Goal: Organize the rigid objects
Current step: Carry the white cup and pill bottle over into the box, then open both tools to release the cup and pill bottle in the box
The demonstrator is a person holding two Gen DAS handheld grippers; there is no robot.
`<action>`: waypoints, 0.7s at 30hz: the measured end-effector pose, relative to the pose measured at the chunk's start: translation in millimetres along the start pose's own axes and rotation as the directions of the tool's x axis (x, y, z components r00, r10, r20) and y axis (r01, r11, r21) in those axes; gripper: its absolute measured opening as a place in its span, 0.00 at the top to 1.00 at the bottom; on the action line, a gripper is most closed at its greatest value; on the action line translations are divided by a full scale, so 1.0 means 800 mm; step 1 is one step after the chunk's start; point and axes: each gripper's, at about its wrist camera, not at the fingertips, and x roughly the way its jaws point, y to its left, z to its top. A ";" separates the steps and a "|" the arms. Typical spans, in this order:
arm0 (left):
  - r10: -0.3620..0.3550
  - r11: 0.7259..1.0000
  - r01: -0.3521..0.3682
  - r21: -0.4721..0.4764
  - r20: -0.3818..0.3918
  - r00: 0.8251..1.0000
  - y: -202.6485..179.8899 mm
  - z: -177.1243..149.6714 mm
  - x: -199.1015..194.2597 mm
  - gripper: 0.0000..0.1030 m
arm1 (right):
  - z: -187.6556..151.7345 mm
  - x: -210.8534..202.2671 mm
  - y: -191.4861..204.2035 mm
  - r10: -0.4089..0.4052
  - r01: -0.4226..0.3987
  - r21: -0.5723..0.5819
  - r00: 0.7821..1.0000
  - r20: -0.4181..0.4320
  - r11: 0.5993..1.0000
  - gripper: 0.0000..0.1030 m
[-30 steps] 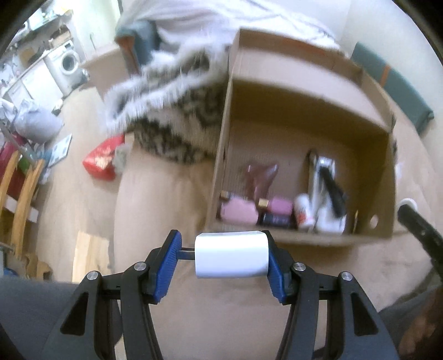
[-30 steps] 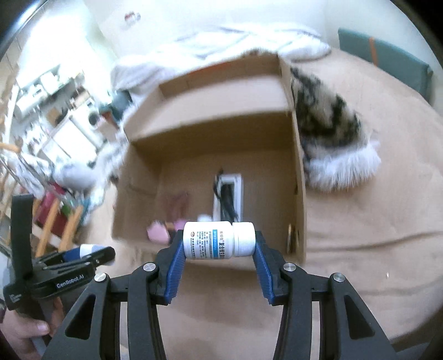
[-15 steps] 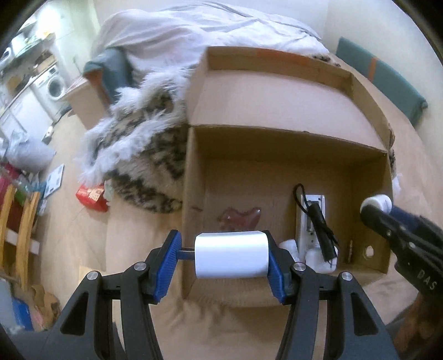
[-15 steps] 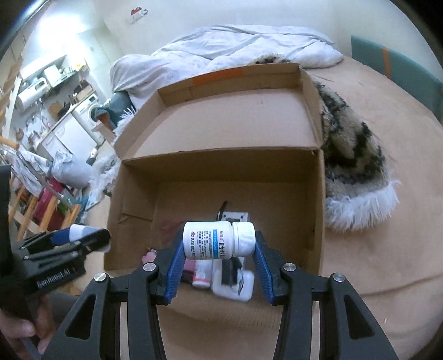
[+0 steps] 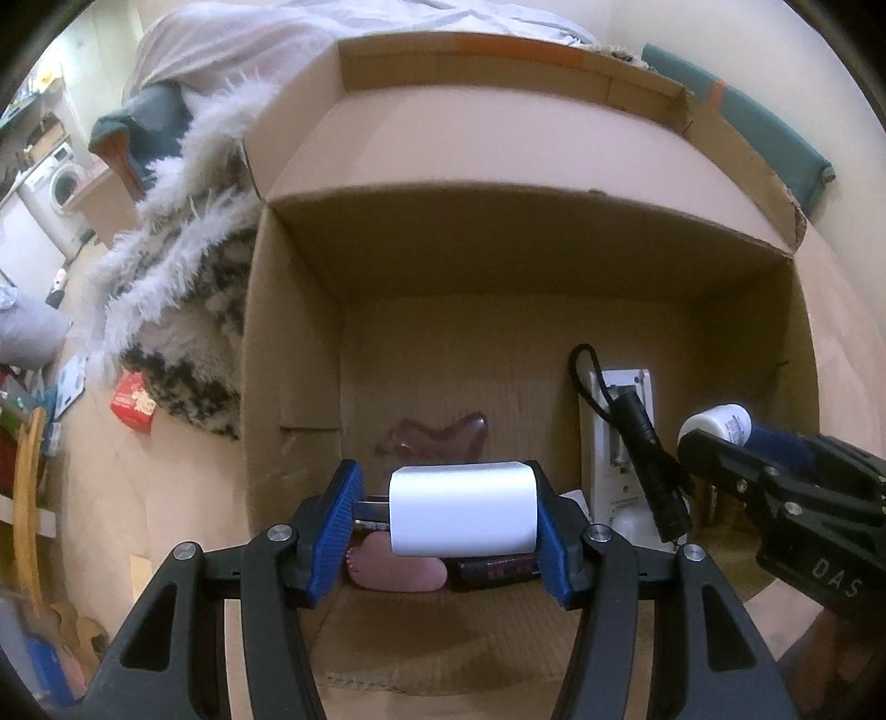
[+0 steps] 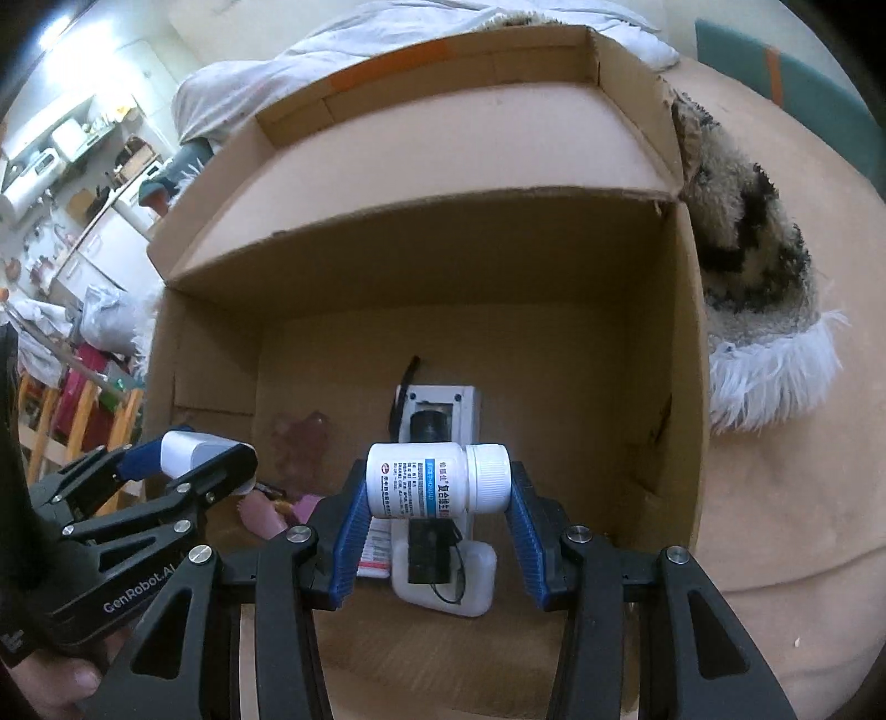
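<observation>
Everything's sitting on a bed with a tan cover [image 6: 775,526], kinda lumpy and soft looking. Directly on it there's a big open cardboard box [image 5: 554,266] with its flaps up, a fluffy black-and-cream fur throw [image 6: 758,249] bunched right against the box's side, plus a rumpled white duvet [image 5: 232,44] and a teal cushion [image 5: 764,127] up at the far end.

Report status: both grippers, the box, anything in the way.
Left gripper shut on white plug. Right gripper shut on pill bottle. Both over open box. Flashlight lies below.
</observation>
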 end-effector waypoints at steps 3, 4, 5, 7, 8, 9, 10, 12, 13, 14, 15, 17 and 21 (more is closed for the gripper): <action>-0.028 0.999 0.027 -0.017 -0.030 0.999 0.003 0.000 0.009 0.48 | 0.002 0.007 0.000 -0.013 0.013 0.006 1.000 -0.013 1.000 0.52; -0.029 0.999 0.028 -0.018 -0.034 0.999 0.003 0.000 0.012 0.48 | 0.003 0.010 0.001 -0.017 0.017 0.009 1.000 -0.018 1.000 0.52; -0.022 1.000 0.021 -0.013 -0.034 0.999 0.003 0.000 0.014 0.48 | 0.004 0.013 0.001 -0.024 0.025 0.011 0.999 -0.023 1.000 0.52; -0.017 1.000 0.016 -0.013 -0.040 0.999 0.003 -0.001 0.018 0.48 | 0.004 0.017 0.001 -0.029 0.030 0.017 0.999 -0.038 0.999 0.52; -0.016 1.000 0.015 -0.013 -0.040 0.999 0.004 0.000 0.019 0.48 | 0.006 0.020 0.002 -0.031 0.032 0.021 0.999 -0.044 0.999 0.52; -0.016 1.000 0.016 -0.012 -0.039 0.999 0.003 0.000 0.019 0.48 | 0.006 0.022 0.004 -0.033 0.034 0.019 0.998 -0.048 0.999 0.52; -0.018 1.000 0.017 -0.012 -0.040 0.999 0.002 0.000 0.019 0.48 | 0.006 0.023 0.005 -0.038 0.039 0.016 0.998 -0.051 0.999 0.52; -0.017 1.000 0.016 -0.017 -0.040 0.999 0.002 -0.001 0.020 0.48 | 0.007 0.025 0.008 -0.050 0.050 0.010 0.997 -0.052 0.999 0.52; -0.013 1.000 0.012 -0.018 -0.035 0.999 0.001 0.000 0.019 0.48 | 0.008 0.027 0.009 -0.046 0.047 0.012 0.997 -0.054 0.999 0.52; -0.012 1.000 0.012 -0.018 -0.029 1.000 0.003 -0.001 0.016 0.48 | 0.009 0.027 0.009 -0.040 0.041 0.016 0.998 -0.055 0.999 0.52; -0.015 1.000 0.015 -0.017 -0.021 1.000 0.003 -0.001 0.016 0.48 | 0.009 0.029 0.012 -0.037 0.038 0.020 0.998 -0.054 0.999 0.52; -0.013 1.000 0.013 -0.012 -0.013 1.000 0.000 -0.001 0.011 0.47 | 0.011 0.028 0.010 -0.029 0.031 0.029 0.998 -0.049 0.999 0.45; -0.003 1.000 0.003 -0.018 -0.024 1.000 0.002 -0.002 0.008 0.41 | 0.013 0.023 0.015 0.001 -0.001 0.019 1.000 -0.021 1.000 0.32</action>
